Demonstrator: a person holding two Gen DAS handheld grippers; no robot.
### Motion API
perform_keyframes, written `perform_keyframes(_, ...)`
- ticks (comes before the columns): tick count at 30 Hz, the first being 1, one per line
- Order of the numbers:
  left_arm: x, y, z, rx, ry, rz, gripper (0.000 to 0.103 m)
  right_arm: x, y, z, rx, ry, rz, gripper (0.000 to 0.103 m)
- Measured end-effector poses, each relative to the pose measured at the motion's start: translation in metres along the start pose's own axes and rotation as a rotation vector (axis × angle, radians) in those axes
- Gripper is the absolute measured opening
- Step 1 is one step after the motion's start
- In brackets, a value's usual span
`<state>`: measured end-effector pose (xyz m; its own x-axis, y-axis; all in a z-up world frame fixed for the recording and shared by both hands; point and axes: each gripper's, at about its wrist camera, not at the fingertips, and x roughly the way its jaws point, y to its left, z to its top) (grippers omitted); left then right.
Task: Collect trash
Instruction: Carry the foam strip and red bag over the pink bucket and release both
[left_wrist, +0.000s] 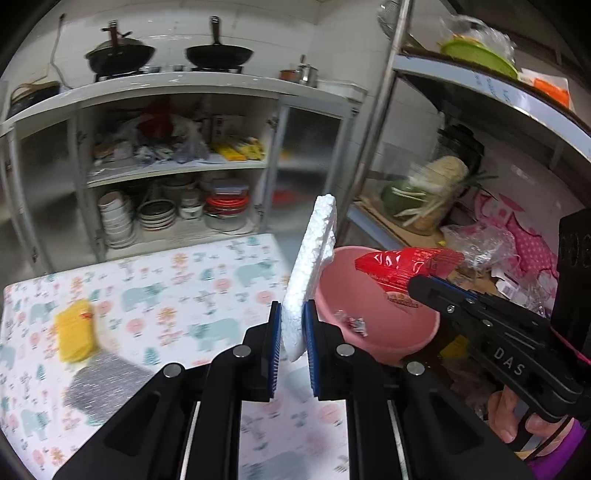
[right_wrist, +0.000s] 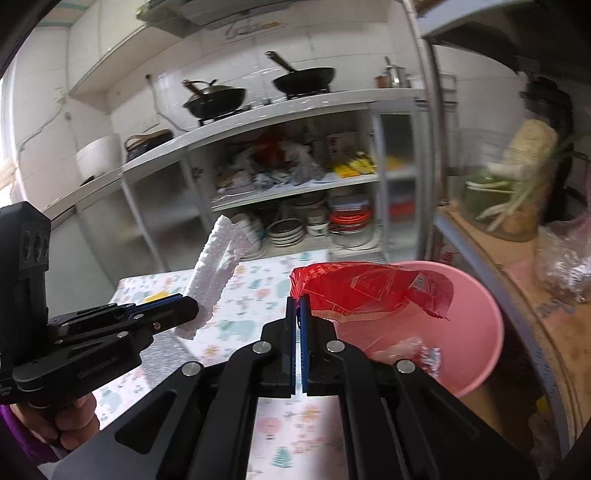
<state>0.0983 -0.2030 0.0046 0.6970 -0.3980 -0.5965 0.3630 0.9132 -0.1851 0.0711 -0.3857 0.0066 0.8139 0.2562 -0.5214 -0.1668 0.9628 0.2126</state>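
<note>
My left gripper is shut on a white styrofoam slab that stands up from its blue pads, just left of a pink bin. In the right wrist view the same slab juts from the left gripper. My right gripper is shut on a red plastic wrapper, which hangs over the pink bin's mouth. The left wrist view shows the right gripper with the wrapper above the bin. Crumpled foil scraps lie inside the bin.
The table carries a patterned cloth, a yellow packet and a grey textured sheet. An open cupboard with bowls and clutter stands behind. A metal rack with vegetables and bags crowds the right side, close to the bin.
</note>
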Motion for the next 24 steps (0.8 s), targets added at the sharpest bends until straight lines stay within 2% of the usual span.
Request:
perform_keyframes(6, 0.036, -0.029, 0.005, 0.021, 0.038, -0.044, 0.012, 0.008, -0.034, 0.0, 0.031, 0.009, -0.052, 0.002)
perform_keyframes(14, 0.084, -0.052, 0.008, 0.02, 0.089, -0.087, 0.012, 0.032, -0.064, -0.009, 0.066, 0.061, -0.072, 0.002)
perform_keyframes(24, 0.129, -0.058, 0.001, 0.015, 0.151, -0.08, 0.012, 0.057, -0.076, -0.016, 0.055, 0.113, -0.087, 0.002)
